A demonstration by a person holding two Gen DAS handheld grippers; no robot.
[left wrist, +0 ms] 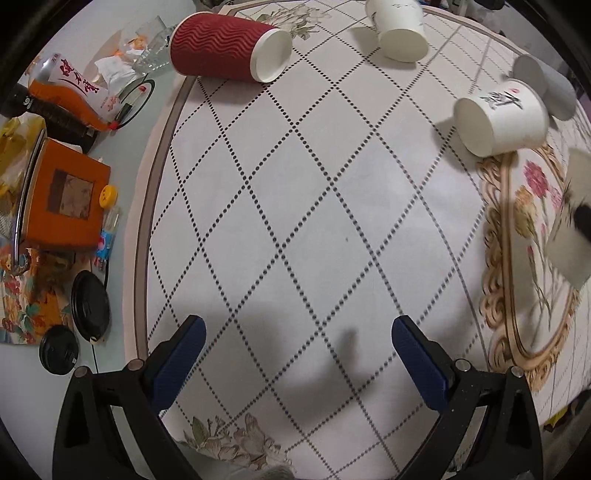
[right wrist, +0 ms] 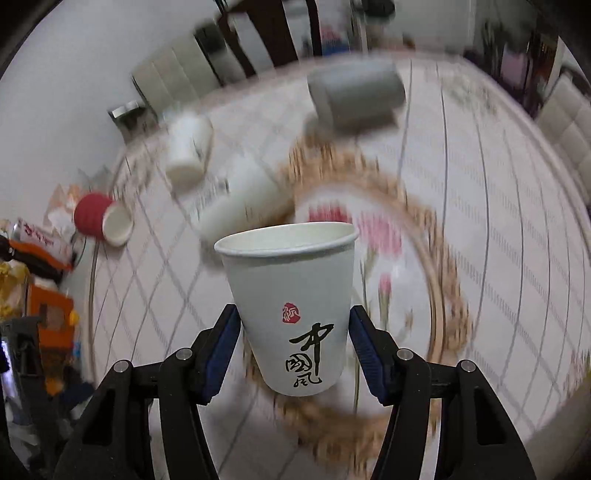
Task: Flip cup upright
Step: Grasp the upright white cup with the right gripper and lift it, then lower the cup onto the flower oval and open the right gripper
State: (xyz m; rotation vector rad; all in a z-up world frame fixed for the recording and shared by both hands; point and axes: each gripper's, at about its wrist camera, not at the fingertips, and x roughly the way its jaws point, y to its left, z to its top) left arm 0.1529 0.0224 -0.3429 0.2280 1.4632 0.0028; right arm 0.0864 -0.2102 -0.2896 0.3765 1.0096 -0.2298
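My right gripper (right wrist: 293, 343) is shut on a white paper cup (right wrist: 291, 295) with black calligraphy and a red seal. The cup is upright, mouth up, held above the flowered tablecloth; the background is blurred by motion. That cup shows as a blur at the right edge of the left wrist view (left wrist: 572, 221). My left gripper (left wrist: 295, 354) is open and empty, low over the checked cloth. Other cups lie on their sides: a red ribbed cup (left wrist: 229, 48), a white cup (left wrist: 400, 27), a white calligraphy cup (left wrist: 502, 116) and a grey cup (left wrist: 546, 85).
Beyond the cloth's left edge lie an orange box (left wrist: 66, 192), snack packets (left wrist: 74, 92), two black lids (left wrist: 88, 306) and a glass dish (left wrist: 151, 48). Chairs (right wrist: 184, 70) stand beyond the table's far side.
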